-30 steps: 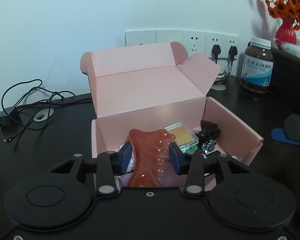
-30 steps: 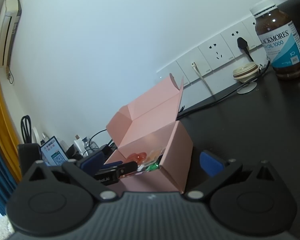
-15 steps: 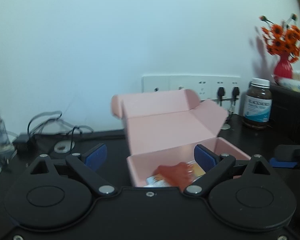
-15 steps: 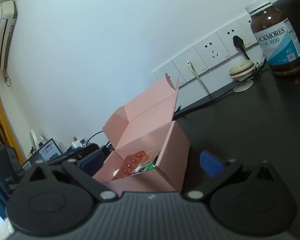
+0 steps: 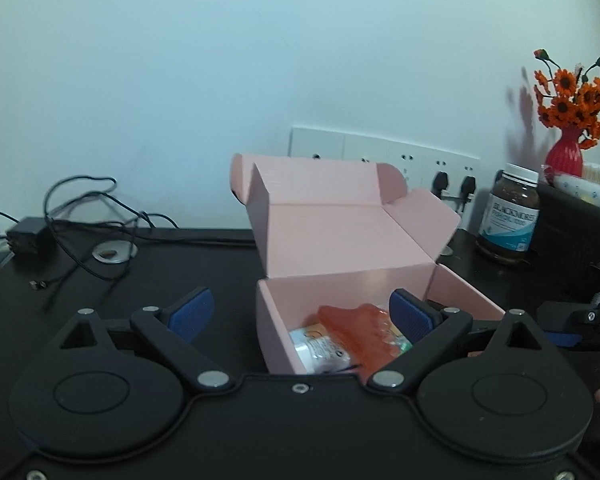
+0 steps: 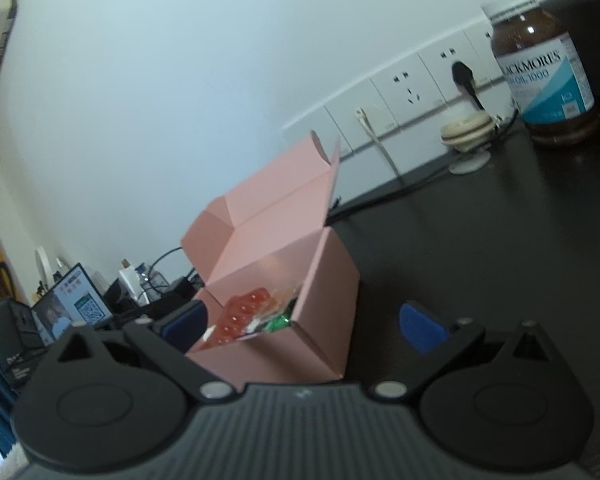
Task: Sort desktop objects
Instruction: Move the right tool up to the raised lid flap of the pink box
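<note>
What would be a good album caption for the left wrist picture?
Left gripper, jaws opening and empty, before the open pink box where an orange comb lies.

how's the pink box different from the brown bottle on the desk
The pink box is open, lid flaps up; the brown bottle is capped with a white lid.
The box is low, wide, plain cardboard; the bottle is tall, round, with a printed blue and white label.
The box sits mid-desk with an orange comb and other items visible inside; the bottle stands near the wall sockets.
Both rest upright on the black desk.
</note>
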A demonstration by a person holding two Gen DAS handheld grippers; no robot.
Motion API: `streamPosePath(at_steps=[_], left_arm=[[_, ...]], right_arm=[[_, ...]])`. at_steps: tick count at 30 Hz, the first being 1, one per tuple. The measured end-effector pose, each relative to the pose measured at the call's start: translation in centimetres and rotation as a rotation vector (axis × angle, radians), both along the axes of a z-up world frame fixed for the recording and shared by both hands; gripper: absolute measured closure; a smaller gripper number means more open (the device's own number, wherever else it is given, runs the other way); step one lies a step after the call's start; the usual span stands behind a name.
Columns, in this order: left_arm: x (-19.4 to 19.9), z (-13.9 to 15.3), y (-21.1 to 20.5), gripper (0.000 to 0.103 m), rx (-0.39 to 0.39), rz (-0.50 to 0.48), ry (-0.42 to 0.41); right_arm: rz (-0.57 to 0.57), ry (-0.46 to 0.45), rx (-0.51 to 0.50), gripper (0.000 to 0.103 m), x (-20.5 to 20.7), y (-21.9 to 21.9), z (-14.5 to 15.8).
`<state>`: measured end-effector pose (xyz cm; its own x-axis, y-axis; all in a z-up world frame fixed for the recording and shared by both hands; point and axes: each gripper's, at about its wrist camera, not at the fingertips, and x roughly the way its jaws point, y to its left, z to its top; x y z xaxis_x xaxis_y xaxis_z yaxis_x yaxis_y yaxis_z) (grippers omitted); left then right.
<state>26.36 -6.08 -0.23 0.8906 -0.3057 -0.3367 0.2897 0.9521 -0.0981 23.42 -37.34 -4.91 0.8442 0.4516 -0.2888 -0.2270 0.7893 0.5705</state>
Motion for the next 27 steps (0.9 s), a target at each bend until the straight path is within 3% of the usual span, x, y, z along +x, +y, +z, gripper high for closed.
streamPosePath(at_steps=[4,8,13,17,21,24,27], left_arm=[[0.1,0.1,0.4,0.004,-0.025,0.011,0.017],[0.5,0.1,0.5,0.004,-0.023,0.034,0.024],[1.0,-0.2,0.4,0.004,-0.018,0.035,0.042],[1.4,-0.2,0.4,0.004,-0.014,0.054,0.038],[1.7,-0.3,0.9,0.004,-0.025,0.078,0.044],[2.1,-0.4,1.1,0.004,-0.031,0.089,0.052],[2.4,-0.5,1.1,0.004,-0.03,0.088,0.069]], right_arm=[[-0.01,0.044,-0.039,0.001,0.2,0.3,0.3],[0.037,0.114,-0.016,0.001,0.8,0.8,1.5],[0.065,0.124,0.032,0.001,3.1,1.1,3.6],[0.002,0.046,0.021,0.001,6.0,1.1,4.2],[-0.064,-0.02,0.133,0.001,9.1,0.5,3.3],[0.001,0.05,0.234,0.001,11.5,0.2,2.0],[0.085,0.091,0.232,0.001,12.4,0.6,1.3]])
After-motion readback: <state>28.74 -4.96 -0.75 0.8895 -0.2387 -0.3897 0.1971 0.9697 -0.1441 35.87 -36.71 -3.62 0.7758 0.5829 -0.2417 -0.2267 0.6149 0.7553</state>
